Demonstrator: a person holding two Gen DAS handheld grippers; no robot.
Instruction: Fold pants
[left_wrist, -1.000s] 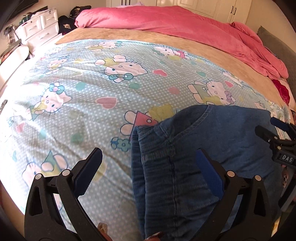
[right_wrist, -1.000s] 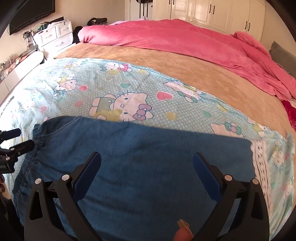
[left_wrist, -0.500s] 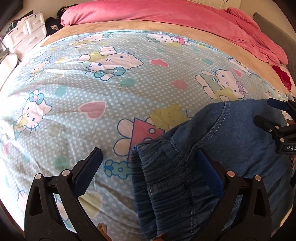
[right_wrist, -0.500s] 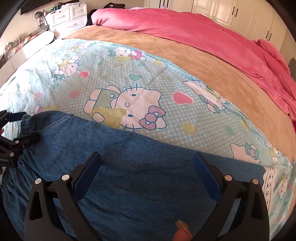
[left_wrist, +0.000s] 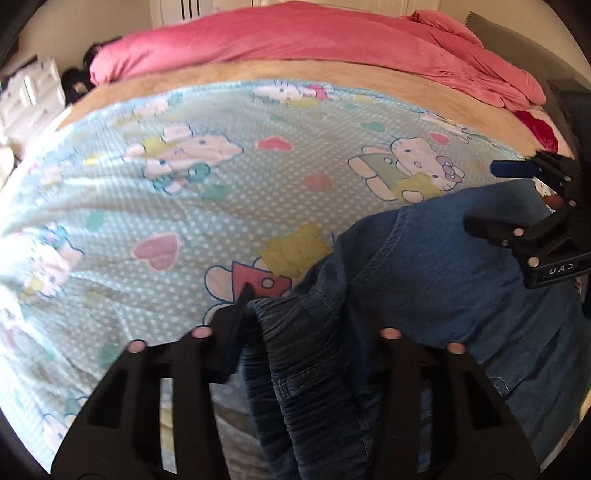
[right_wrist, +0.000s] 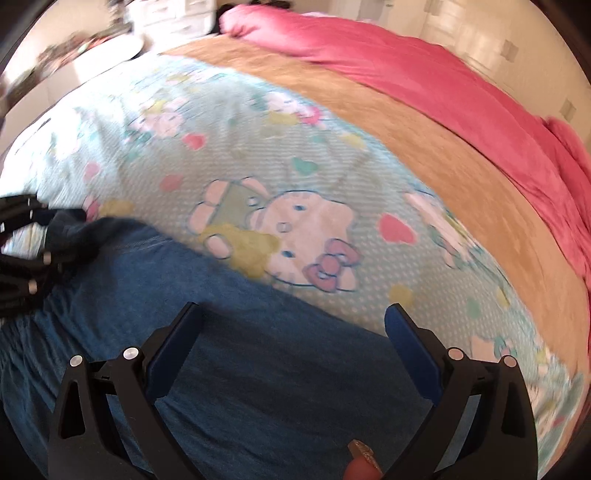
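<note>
Blue denim pants (left_wrist: 424, 277) lie on the bed along its near edge, waistband end to the left. My left gripper (left_wrist: 295, 310) is closing on the gathered waistband. The denim bunches up between its jaws, touches the left finger and hides the right one. From the right wrist view the same gripper (right_wrist: 33, 251) sits at the far left edge, holding a dark fold of the pants (right_wrist: 258, 369). My right gripper (right_wrist: 291, 332) hovers open just above the flat denim, nothing between its blue pads. In the left wrist view the right gripper (left_wrist: 495, 197) shows at the right edge.
The pants rest on a light blue cartoon-cat sheet (left_wrist: 221, 184) spread over a tan blanket (right_wrist: 406, 122). A pink duvet (left_wrist: 314, 40) is heaped along the far side. White drawers (left_wrist: 33, 99) stand beyond the bed's left corner, and a grey cushion (left_wrist: 517, 44) is at far right.
The left jaws have gone from wide open to closed in on the waistband, which is now bunched and raised. Both grippers have rolled, and the right one has shifted over the denim, still open.
</note>
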